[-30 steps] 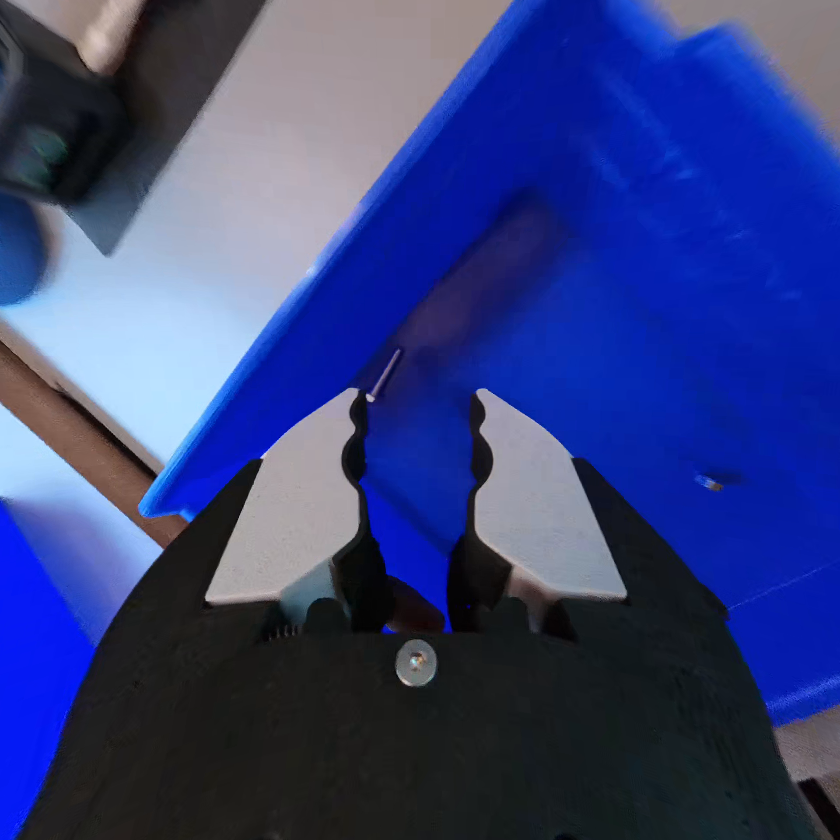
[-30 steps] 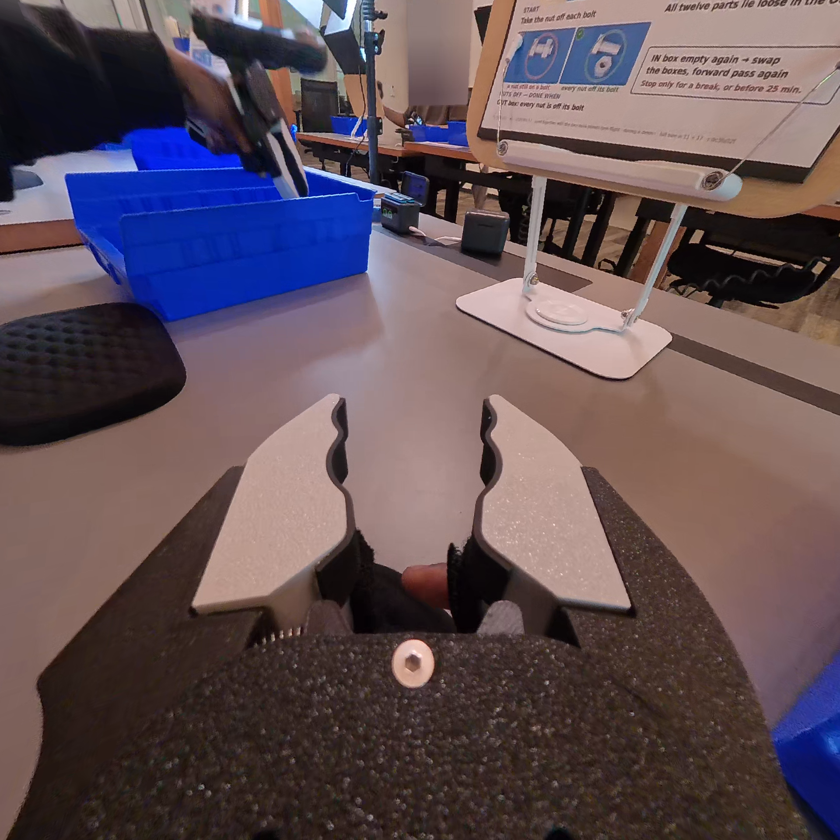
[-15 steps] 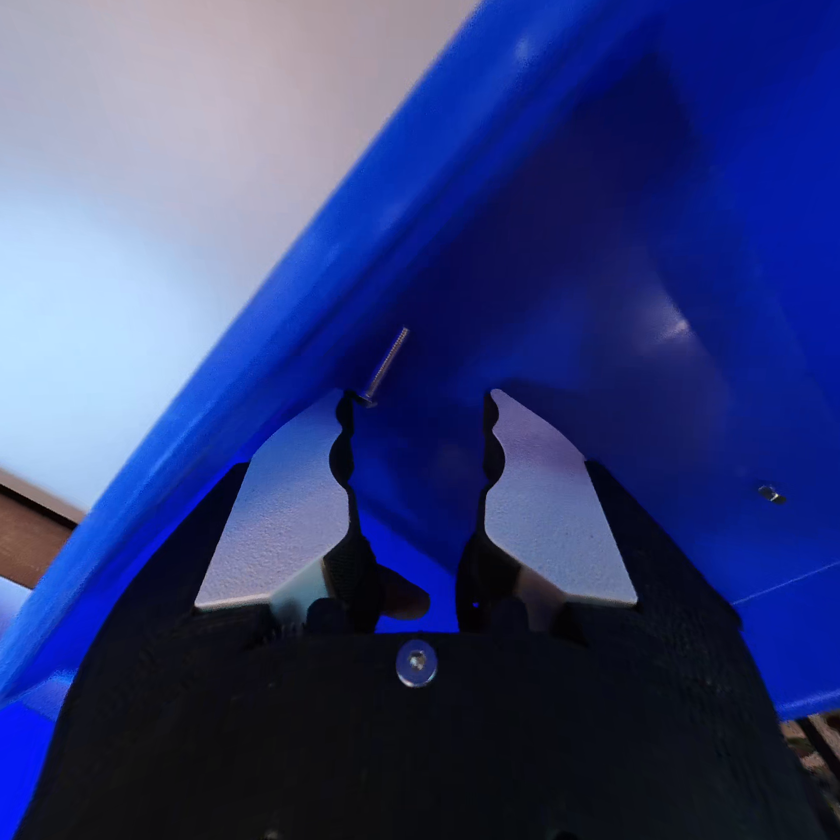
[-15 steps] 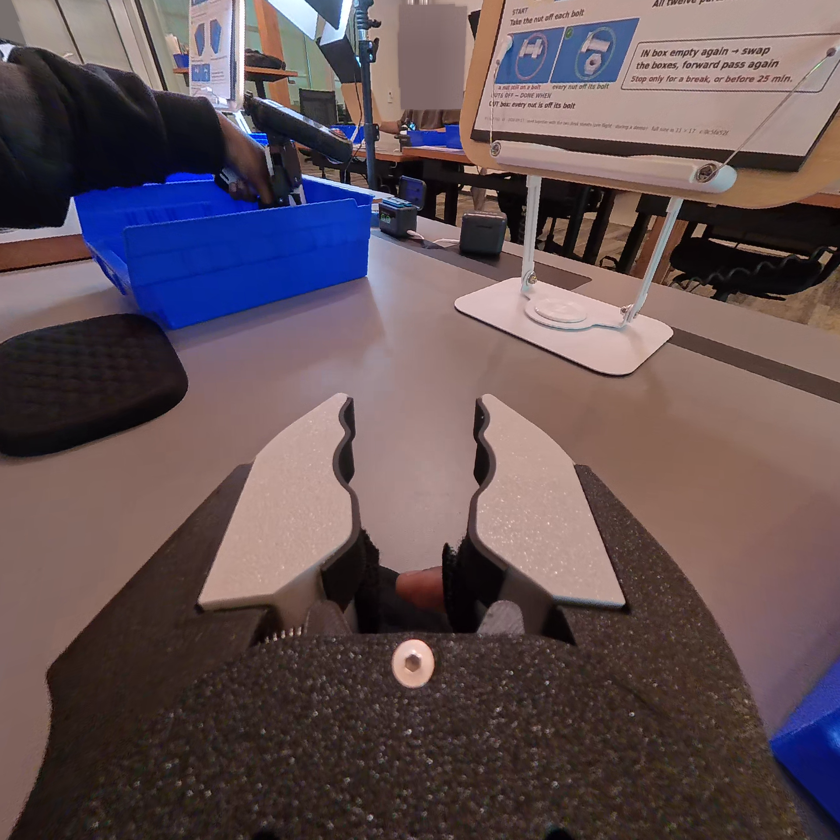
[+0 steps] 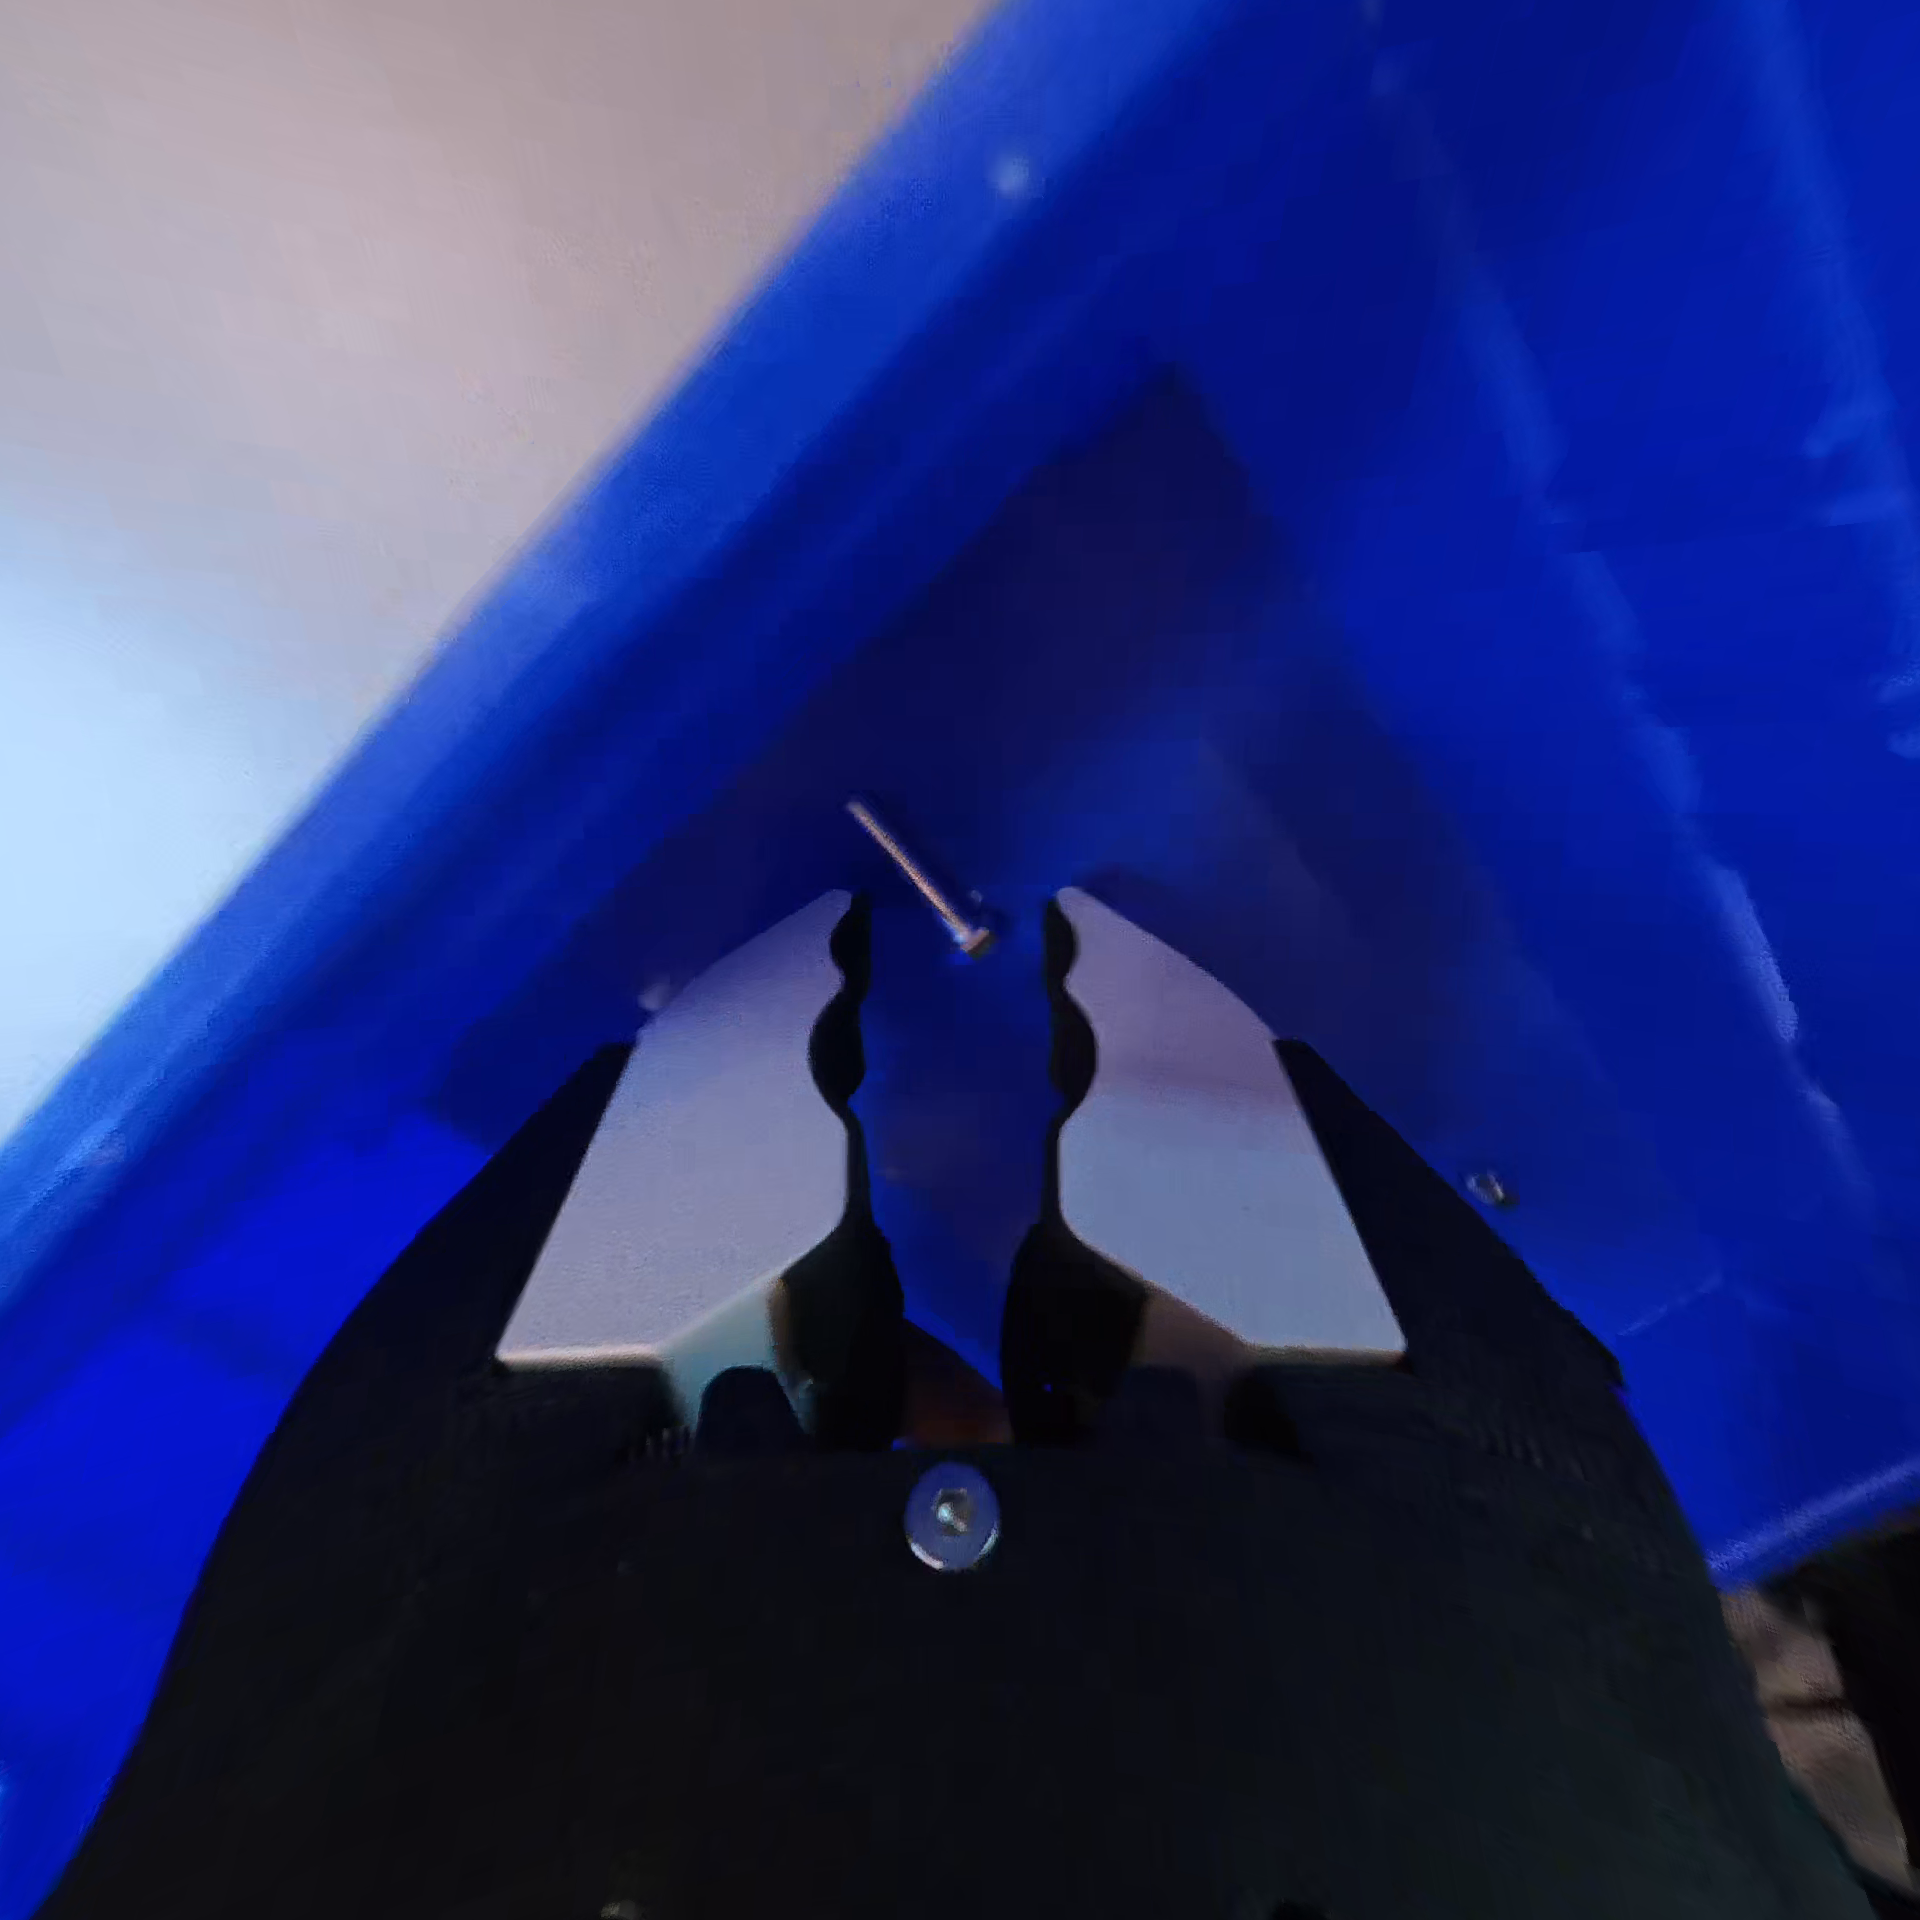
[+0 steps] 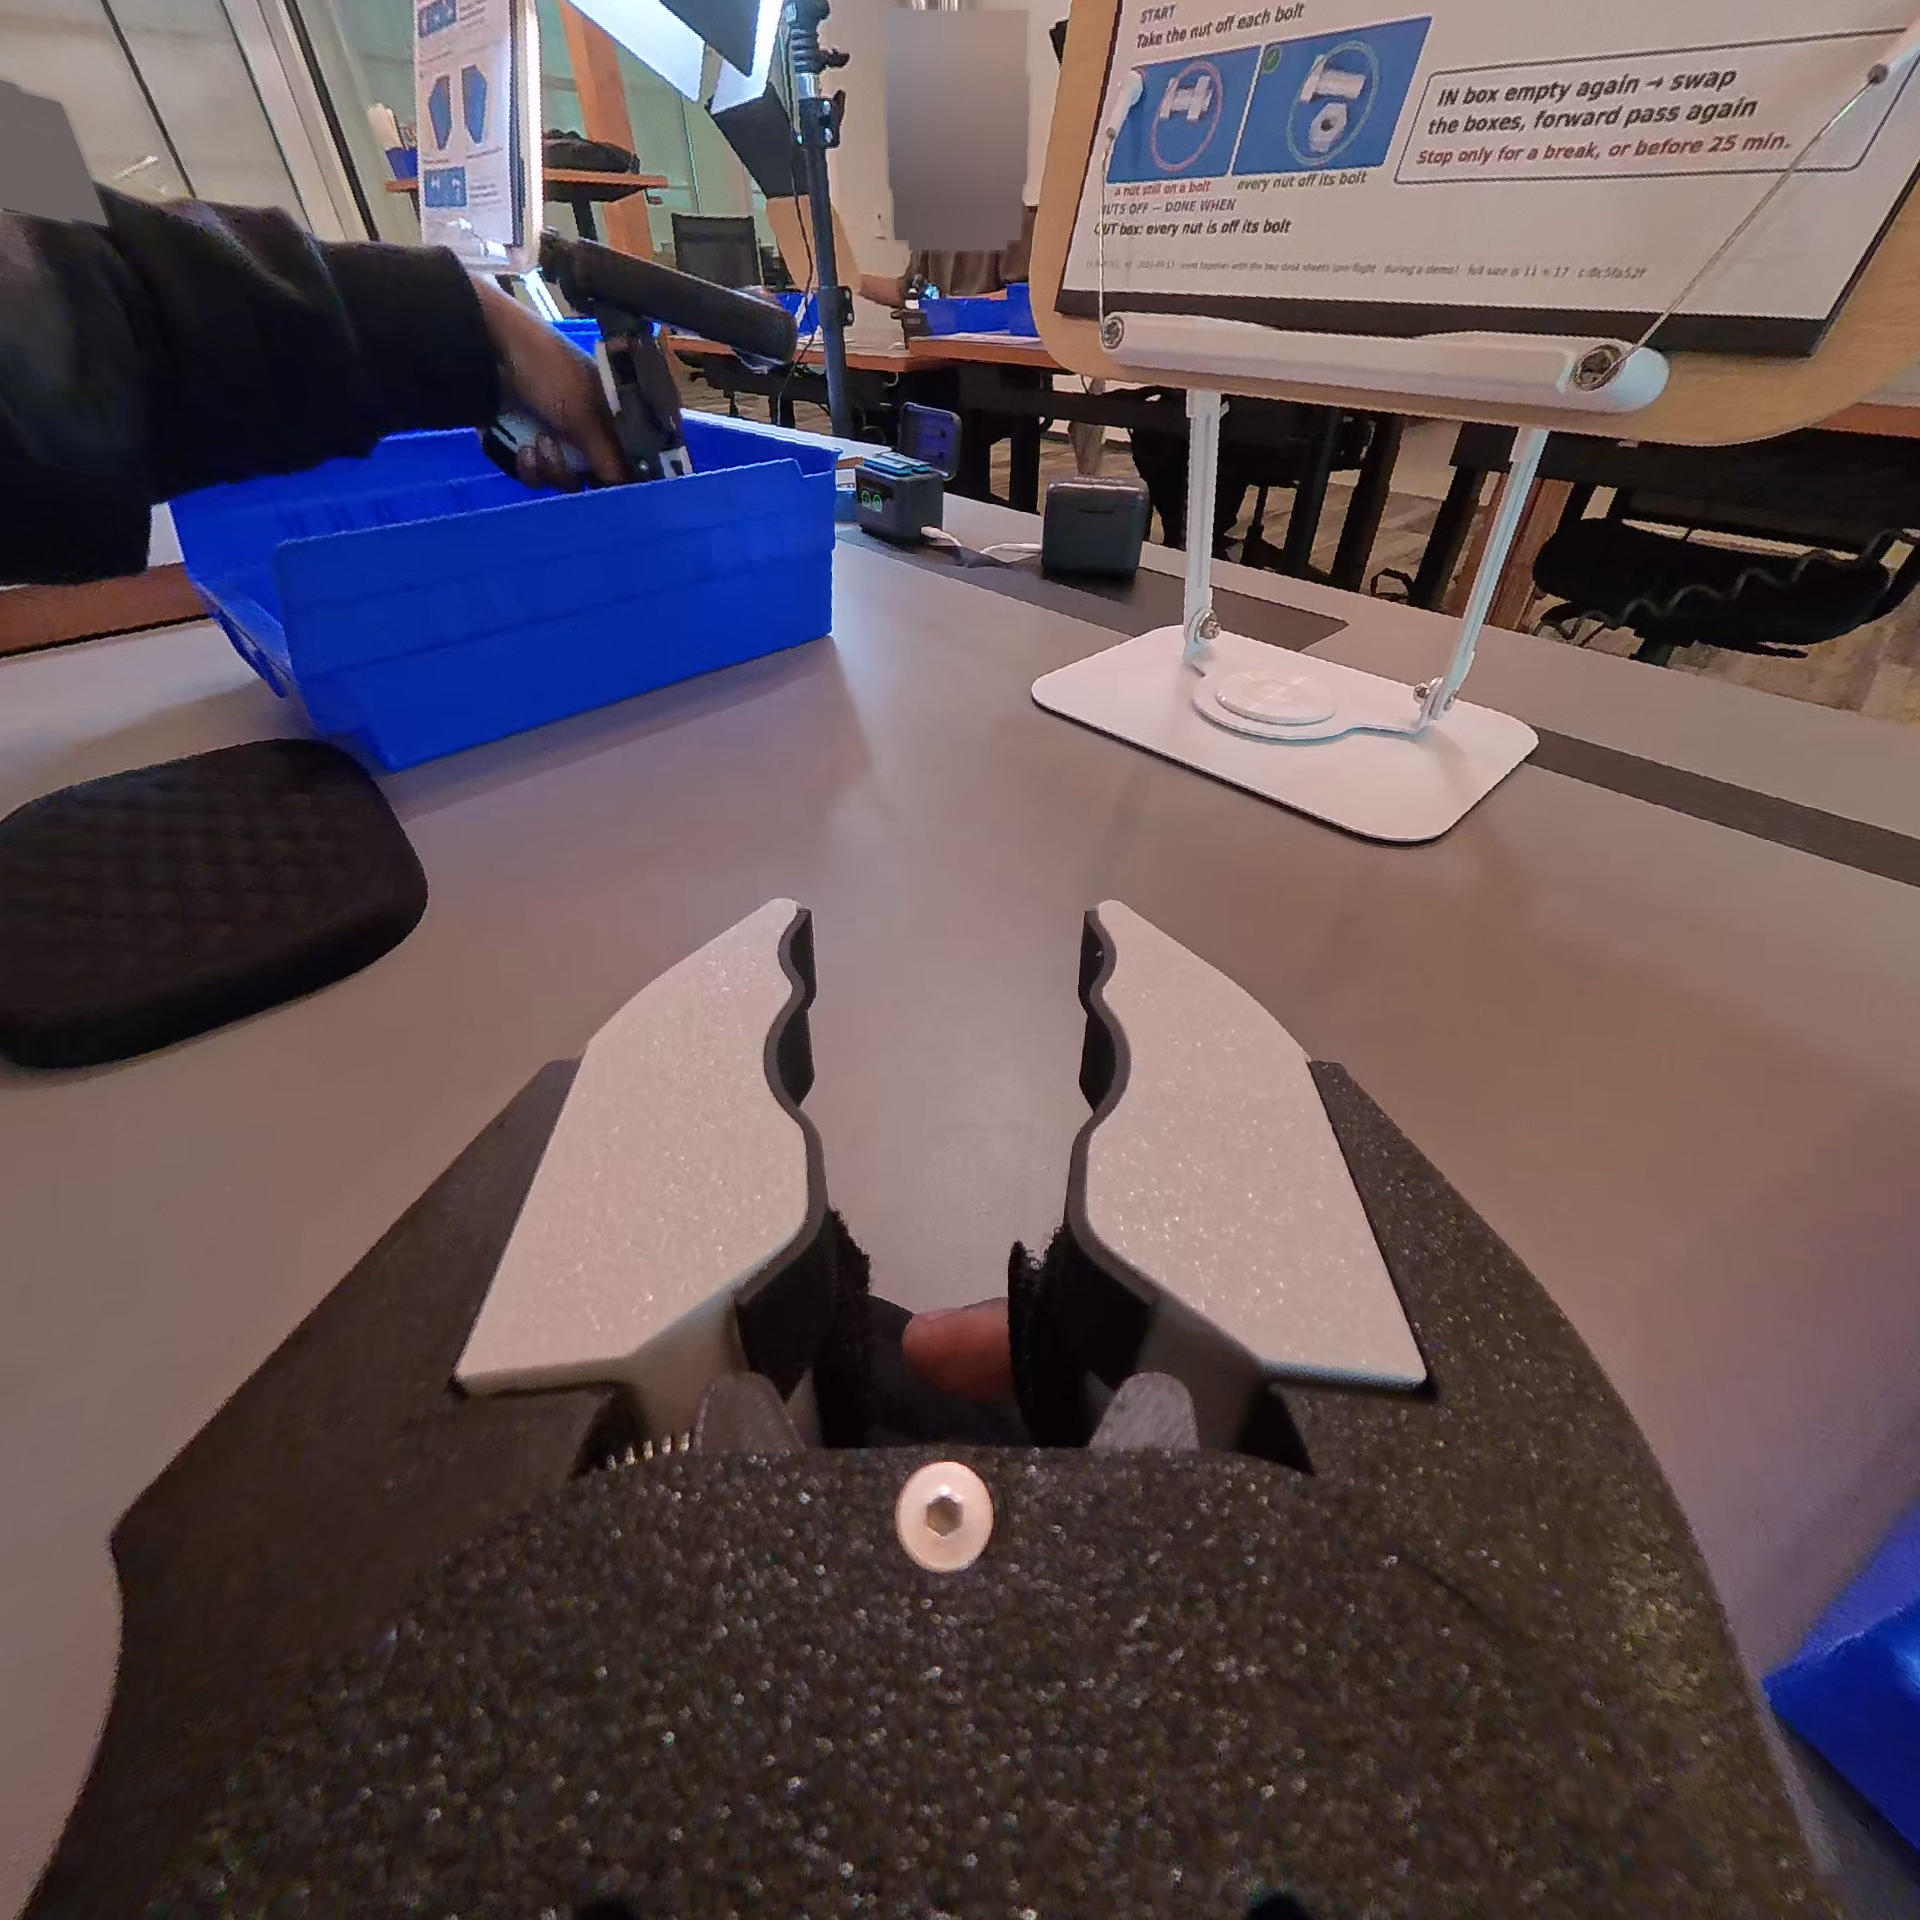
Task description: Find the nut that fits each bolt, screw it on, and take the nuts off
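My left gripper [image 5: 948, 906] is open, reaching down inside a blue bin [image 5: 1455, 520]. A thin silver bolt [image 5: 920, 875] lies on the bin floor by the corner, its head just ahead of the gap between my fingertips, not gripped. A small nut [image 5: 1488, 1187] lies on the bin floor to the right. My right gripper [image 6: 943, 920] is open and empty, held low over the grey table [image 6: 1039, 831]. In the right wrist view the left gripper [image 6: 634, 405] and a hand in a dark sleeve dip into the blue bin [image 6: 540, 582] at the far left.
A black padded mat [image 6: 187, 894] lies on the table at the left. A white stand [image 6: 1288, 727] carries an instruction board [image 6: 1455, 156] at the back right. A corner of another blue bin [image 6: 1860, 1704] shows at the lower right. Small black devices [image 6: 1091, 520] sit behind the bin.
My left gripper has gone deeper into the bin and swung, so the bolt now sits in front of the gap between the fingers instead of by the left fingertip. The right gripper has barely moved.
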The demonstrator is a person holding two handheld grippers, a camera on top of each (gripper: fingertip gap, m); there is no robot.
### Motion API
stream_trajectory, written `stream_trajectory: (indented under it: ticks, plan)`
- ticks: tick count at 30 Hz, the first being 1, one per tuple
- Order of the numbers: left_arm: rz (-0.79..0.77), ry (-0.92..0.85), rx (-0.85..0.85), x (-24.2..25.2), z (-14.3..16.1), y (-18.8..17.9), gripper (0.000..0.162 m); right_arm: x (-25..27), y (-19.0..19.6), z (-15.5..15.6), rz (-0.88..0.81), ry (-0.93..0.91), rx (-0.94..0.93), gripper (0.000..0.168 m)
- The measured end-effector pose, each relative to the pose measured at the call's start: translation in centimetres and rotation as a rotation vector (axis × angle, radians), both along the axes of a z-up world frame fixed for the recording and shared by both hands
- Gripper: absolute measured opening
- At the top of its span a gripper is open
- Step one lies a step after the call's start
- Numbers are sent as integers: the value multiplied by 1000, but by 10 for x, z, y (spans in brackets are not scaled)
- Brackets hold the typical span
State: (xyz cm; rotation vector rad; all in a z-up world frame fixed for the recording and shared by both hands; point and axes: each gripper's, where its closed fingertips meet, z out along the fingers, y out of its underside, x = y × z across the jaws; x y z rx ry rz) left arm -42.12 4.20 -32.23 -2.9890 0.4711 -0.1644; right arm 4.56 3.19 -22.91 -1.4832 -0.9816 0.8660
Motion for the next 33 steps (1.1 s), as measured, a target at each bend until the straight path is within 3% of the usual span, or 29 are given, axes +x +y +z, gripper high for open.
stream_trajectory:
  ticks: [4, 8, 10, 15, 18, 21, 27, 33]
  plan:
    - [45, 97, 11, -8, -2, 1, 8, 0, 0, 0, -4, -1, 6, 49]
    - [19, 149, 25, -9, 0, -6, 6, 1, 0, 1, -4, 4, 7, 50]
    - [33, 132, 121, -5, 13, -3, 6, 0, -1, 1, 0, 3, 7, 49]
    - [45, -15, 599, 36, 94, 5, 6, -2, -2, -2, 10, -21, 8, 48]
    - [-38, -191, 875, 102, 147, -8, 5, -3, -3, -3, 12, -32, 13, 48]
    - [-132, -359, 1027, 176, 176, -35, 6, -4, -4, -3, 14, -40, 24, 46]
    - [-346, -542, 1103, 302, 160, -83, 6, -11, -11, -8, 55, -96, 63, 39]
    - [-416, -618, 1176, 372, 125, -103, 6, -19, -29, -5, 154, -93, 115, 31]
